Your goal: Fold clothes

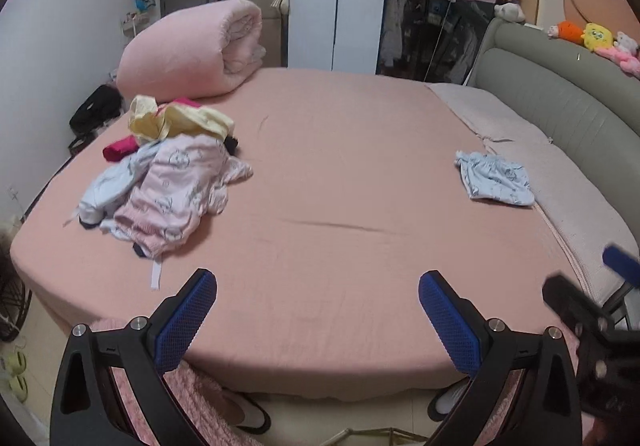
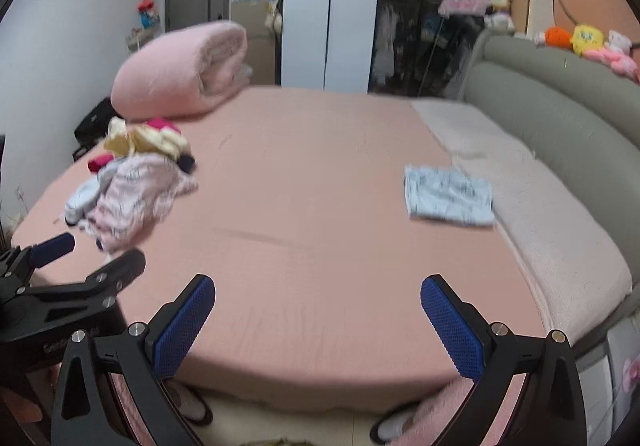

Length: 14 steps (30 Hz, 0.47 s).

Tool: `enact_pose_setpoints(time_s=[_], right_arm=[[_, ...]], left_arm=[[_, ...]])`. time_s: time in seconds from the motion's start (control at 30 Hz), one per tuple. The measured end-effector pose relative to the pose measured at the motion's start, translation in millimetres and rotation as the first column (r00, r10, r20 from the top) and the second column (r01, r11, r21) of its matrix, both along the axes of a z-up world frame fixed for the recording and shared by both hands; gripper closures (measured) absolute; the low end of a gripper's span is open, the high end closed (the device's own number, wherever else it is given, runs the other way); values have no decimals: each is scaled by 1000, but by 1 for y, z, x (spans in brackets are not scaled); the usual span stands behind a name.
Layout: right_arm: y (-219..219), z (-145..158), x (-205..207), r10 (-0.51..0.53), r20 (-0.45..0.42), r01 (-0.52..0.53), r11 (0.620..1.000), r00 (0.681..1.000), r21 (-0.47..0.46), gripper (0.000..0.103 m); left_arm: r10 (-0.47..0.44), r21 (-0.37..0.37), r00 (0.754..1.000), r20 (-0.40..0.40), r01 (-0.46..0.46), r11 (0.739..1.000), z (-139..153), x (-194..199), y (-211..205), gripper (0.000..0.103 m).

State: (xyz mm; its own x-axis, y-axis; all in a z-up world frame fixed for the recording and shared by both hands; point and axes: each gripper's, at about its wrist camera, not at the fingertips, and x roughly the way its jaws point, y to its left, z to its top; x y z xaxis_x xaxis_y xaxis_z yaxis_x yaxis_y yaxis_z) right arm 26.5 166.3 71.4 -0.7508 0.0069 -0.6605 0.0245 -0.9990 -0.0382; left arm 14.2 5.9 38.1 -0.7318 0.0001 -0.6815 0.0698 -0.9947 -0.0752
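Left wrist view
- left gripper (image 1: 318,320): we see the fingers spread wide at the bottom of the frame, nothing between the blue pads (image 1: 185,320); it hangs over the near edge of the bed (image 1: 340,173).
- clothes pile (image 1: 164,181): left of centre, a loose heap of pink printed, pale blue, yellow and red pieces, well apart from us.
- folded garment (image 1: 496,181): pale blue, right of centre, flat beside the grey-pink strip along the headboard (image 1: 568,105).
- rolled quilt (image 1: 192,49): upper left, behind the pile.
- middle of bed: bare sheet, one shallow crease.

Right wrist view
- right gripper (image 2: 318,322): ours here is equally wide open and holds nothing.
- left gripper seen again at lower left: blurred; from this angle we cannot tell how far apart its fingers stand.
- pile: left of centre, blurred; folded garment right of centre.

Step in hand, our judgement
- stage: one piece looks folded, the heap remains; we are about to fetch the next.
- doing it well: take only the top pink piece, pinch at a hem or waistband rather than the bulk so nothing else drags along, then spread it on the bare centre, clear of the folded piece.
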Motion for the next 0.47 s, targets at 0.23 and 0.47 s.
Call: enact_pose_setpoints(time_s=[0.23,0.47], right_arm=[[14,-10,-1,-34,24,34,999,999,-37,0],[19,-15,-8,-5,67,9,998,998,-68,0]], left_arm=[[-15,-25,1000,3,15,1000,2,-3,3,0],[-24,-38,1000,-10,23,999,1,-3,9,0]])
